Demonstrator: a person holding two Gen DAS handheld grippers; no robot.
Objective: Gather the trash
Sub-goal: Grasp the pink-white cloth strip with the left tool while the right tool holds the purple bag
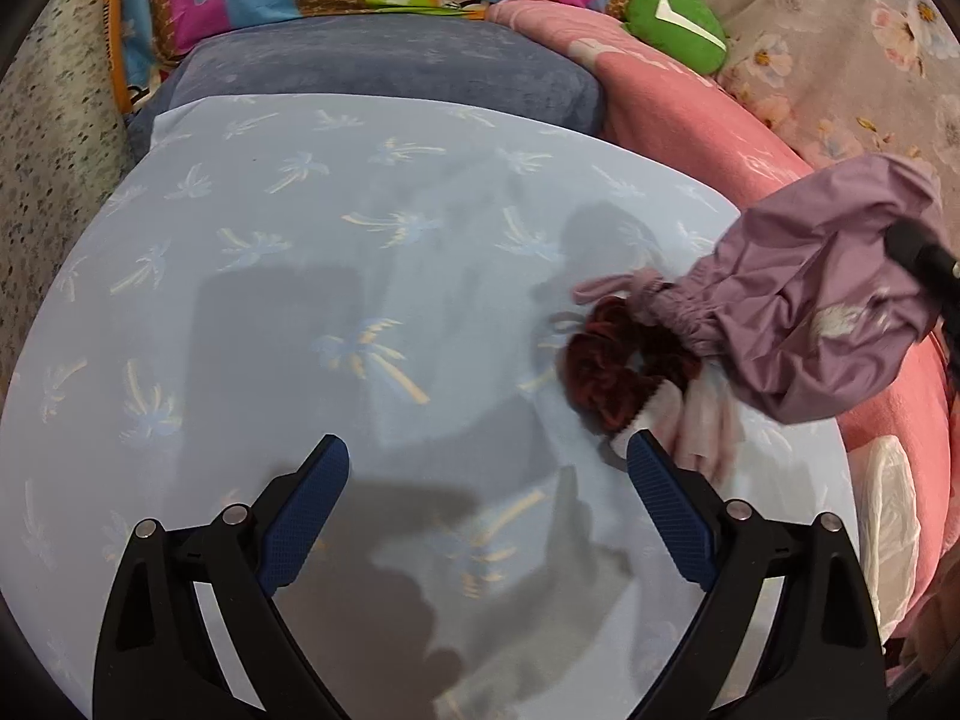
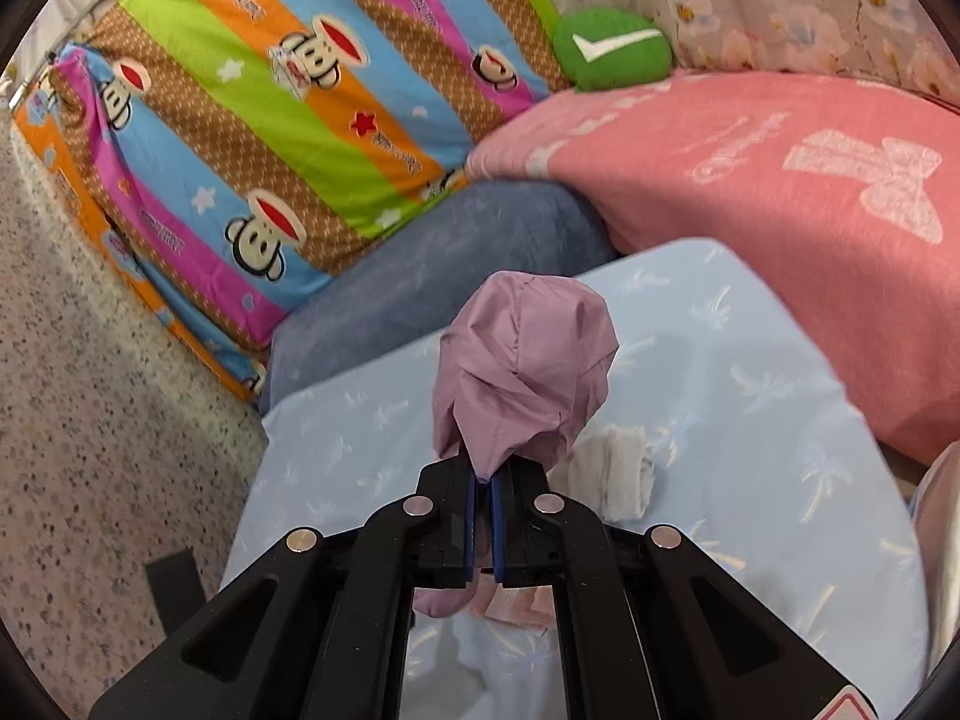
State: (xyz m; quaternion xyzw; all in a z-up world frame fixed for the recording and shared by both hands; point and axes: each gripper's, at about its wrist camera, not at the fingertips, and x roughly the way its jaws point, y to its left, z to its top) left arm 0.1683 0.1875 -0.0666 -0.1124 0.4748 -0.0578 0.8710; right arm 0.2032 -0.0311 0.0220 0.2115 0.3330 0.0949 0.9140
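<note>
A crumpled purple cloth piece with an elastic cuff (image 2: 525,372) hangs lifted off the light blue sheet (image 2: 750,420); my right gripper (image 2: 483,489) is shut on its gathered end. From the left wrist view the same purple piece (image 1: 804,306) hangs at the right, above a dark red scrunchie (image 1: 618,369) and a pale pink and white cloth (image 1: 702,426) lying on the sheet (image 1: 360,276). My left gripper (image 1: 486,468) hovers open over the sheet, its right finger (image 1: 666,498) close beside the pale cloth, nothing between the jaws. A folded white cloth (image 2: 612,471) lies under the purple piece.
A blue-grey pillow (image 1: 384,69) and a striped cartoon quilt (image 2: 270,138) lie at the back. A pink blanket (image 2: 780,192) borders the right, with a green plush (image 2: 612,48) behind it. A clear plastic bag (image 1: 888,522) lies on the pink blanket. Speckled floor (image 2: 90,420) is left.
</note>
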